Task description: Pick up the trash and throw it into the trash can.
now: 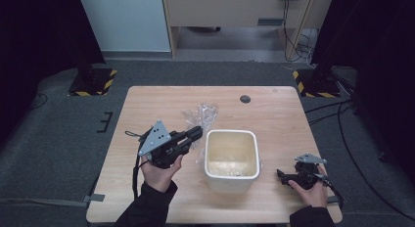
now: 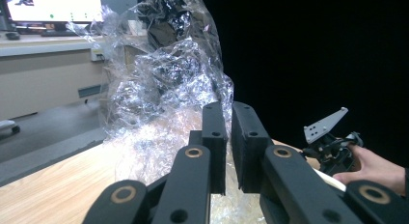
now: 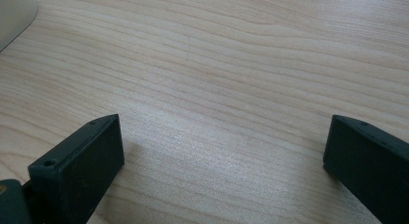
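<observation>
Clear plastic bag [image 1: 204, 120], centre of frame just left of white bin [image 1: 231, 161], is pinched by left gripper [image 1: 196, 133], jaws nearly together on the film. Looks v. light, limp, crinkly, prob. slippery; grip a bunched fold. Long axis runs up from jaws. Right gripper [image 1: 281, 174], lower right, jaws wide apart over table [image 1: 279, 119].

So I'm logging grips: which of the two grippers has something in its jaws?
The left gripper, shut on the clear plastic bag; the right gripper is open over bare table.

Matt wood table [image 3: 231, 64]; crinkly glossy, prob. plastic, wrap [image 2: 164, 89].
</observation>
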`<act>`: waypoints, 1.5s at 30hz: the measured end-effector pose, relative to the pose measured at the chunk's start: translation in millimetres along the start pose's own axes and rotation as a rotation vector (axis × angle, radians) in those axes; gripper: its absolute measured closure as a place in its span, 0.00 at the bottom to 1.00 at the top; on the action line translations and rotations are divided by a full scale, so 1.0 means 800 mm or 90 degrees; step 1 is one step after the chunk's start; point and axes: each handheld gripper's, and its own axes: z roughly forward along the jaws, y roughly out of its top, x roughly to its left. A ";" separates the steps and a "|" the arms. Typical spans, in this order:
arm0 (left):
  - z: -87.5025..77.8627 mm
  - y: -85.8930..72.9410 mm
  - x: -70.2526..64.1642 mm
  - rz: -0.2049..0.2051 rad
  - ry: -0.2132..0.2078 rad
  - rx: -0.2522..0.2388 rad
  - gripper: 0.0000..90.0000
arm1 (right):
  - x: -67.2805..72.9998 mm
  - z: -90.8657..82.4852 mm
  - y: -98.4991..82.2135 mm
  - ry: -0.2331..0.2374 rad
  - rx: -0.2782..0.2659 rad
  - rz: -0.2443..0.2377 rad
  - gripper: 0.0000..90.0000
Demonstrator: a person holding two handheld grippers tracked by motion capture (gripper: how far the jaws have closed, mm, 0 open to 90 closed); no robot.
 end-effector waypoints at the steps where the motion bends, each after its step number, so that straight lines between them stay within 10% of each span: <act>1: 0.002 0.000 -0.002 0.001 -0.003 0.000 0.94 | 0.000 0.000 0.000 0.000 0.000 0.000 0.01; 25: 0.059 -0.018 -0.040 -0.006 -0.100 0.048 0.92 | 0.000 0.000 0.000 0.000 -0.001 0.000 0.01; 35: 0.066 -0.037 -0.027 -0.041 -0.088 0.086 0.71 | 0.000 0.000 0.000 0.000 -0.001 0.000 0.01; 45: 0.021 -0.041 0.008 -0.042 -0.011 0.090 0.52 | 0.000 0.000 0.000 0.000 -0.001 0.000 0.01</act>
